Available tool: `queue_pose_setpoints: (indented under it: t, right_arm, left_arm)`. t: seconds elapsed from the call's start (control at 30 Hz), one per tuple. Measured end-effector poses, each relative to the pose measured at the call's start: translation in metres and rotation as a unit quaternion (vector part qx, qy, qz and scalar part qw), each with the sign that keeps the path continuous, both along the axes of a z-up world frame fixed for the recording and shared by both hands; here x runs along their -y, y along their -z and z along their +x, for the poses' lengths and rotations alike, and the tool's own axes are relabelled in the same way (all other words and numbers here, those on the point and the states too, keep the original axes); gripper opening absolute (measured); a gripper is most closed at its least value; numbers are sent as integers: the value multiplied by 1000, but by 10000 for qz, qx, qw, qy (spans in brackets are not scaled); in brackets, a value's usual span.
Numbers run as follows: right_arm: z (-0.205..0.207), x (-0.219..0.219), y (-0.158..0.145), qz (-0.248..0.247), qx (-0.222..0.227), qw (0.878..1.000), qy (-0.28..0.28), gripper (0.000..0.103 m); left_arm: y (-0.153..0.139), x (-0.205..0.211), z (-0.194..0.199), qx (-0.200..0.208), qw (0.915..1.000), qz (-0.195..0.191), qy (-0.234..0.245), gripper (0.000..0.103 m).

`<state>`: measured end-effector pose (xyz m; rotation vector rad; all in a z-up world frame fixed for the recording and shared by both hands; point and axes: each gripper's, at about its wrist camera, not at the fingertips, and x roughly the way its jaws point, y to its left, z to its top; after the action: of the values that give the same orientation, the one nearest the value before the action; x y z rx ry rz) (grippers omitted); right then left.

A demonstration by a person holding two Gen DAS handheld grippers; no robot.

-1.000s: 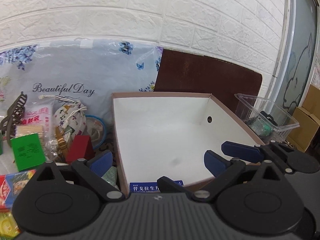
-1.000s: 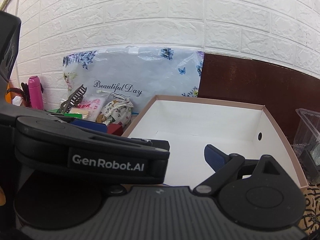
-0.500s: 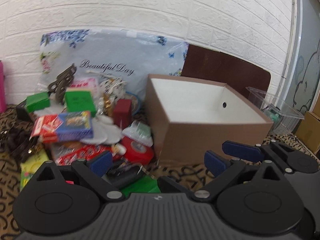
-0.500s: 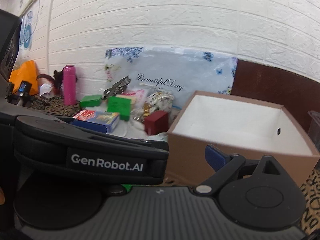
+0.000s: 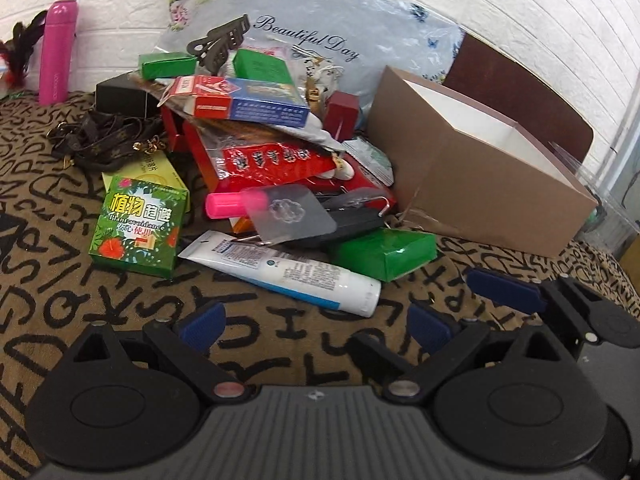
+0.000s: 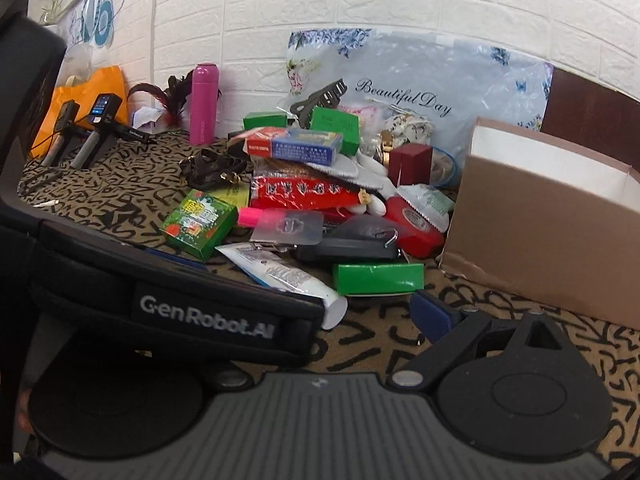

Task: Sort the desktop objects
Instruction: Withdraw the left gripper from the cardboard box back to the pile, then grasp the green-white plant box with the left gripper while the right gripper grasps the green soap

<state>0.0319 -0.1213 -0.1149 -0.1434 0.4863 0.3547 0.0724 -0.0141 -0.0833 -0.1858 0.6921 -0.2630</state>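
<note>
A heap of small items lies on the letter-patterned cloth. It includes a white tube (image 5: 288,268), a green box (image 5: 384,252), a leafy green box (image 5: 140,228), a pink bottle (image 5: 236,202) under a clear hook pad (image 5: 296,216), and a red-and-blue box (image 5: 248,102). To the right stands an open brown cardboard box (image 5: 480,184). My left gripper (image 5: 316,326) is open just short of the tube, with nothing between its fingers. My right gripper (image 6: 320,320) is open beside it. Its left finger is hidden behind the left gripper's body, and its right finger (image 6: 432,316) is near the green box (image 6: 378,278).
A pink flask (image 6: 204,104) stands by the brick wall, with a floral bag (image 6: 420,92) behind the heap. Handheld devices (image 6: 100,120) and an orange bag (image 6: 92,92) sit far left. A brown strap (image 5: 100,136) and a black box (image 5: 120,96) lie left of the heap.
Both grippers have pulled back from over the cardboard box and swung left and down. The heap now fills both views and the box sits to the right. Both grippers stay open.
</note>
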Motion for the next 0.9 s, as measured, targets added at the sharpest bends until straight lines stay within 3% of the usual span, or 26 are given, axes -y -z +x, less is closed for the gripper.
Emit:
queue_pose_setpoints:
  t: [0.2, 0.47, 0.63, 0.73, 0.9]
  right_arm:
    - [12, 8, 0, -276, 178, 9992, 214, 96]
    - [30, 8, 3, -512, 250, 9979, 297, 96]
    - [46, 4, 5, -514, 169, 9977, 420, 95]
    - [53, 2, 5, -482, 132, 9978, 429, 94]
    - [63, -1, 8, -495, -16, 9978, 443, 83]
  left_arm:
    - [-6, -11, 14, 11, 9997, -192, -164, 98]
    - [-11, -50, 27, 193, 9955, 120, -916, 98]
    - [-6, -65, 45, 177, 9928, 430, -1102, 98]
    - [0, -74, 56, 62, 9931, 343, -1117, 98]
    - [11, -80, 60, -108, 9932, 288, -1121, 77]
